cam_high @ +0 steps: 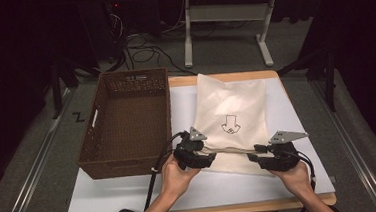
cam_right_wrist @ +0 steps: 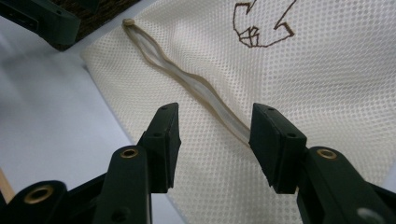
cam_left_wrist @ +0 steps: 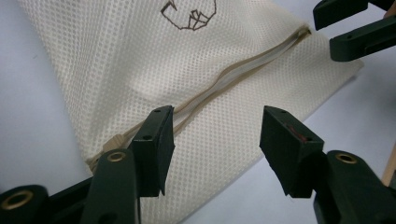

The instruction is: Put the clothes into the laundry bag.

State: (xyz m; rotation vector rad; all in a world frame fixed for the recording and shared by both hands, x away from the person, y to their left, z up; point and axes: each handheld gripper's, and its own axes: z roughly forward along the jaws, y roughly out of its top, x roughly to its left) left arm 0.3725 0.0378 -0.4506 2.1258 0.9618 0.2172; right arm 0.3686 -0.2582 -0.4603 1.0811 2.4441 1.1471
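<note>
At the lower centre of the high view, a cream mesh bag (cam_high: 232, 120) lies flat on the white table (cam_high: 132, 195), its zip (cam_high: 232, 151) running left to right along the near edge, between the left gripper (cam_high: 195, 155) and right gripper (cam_high: 275, 159). Each hand sits at one end of the zip, neither clearly nearer. Both pairs of jaws stand open, holding nothing. A brown basket (cam_high: 127, 121) waits at left of frame. The left gripper view shows the zip (cam_left_wrist: 224, 81) passing by its left jaw, the cloth puckered there; the right gripper view shows the zip (cam_right_wrist: 187, 79) running between its jaws up to the pull end at upper left.
</note>
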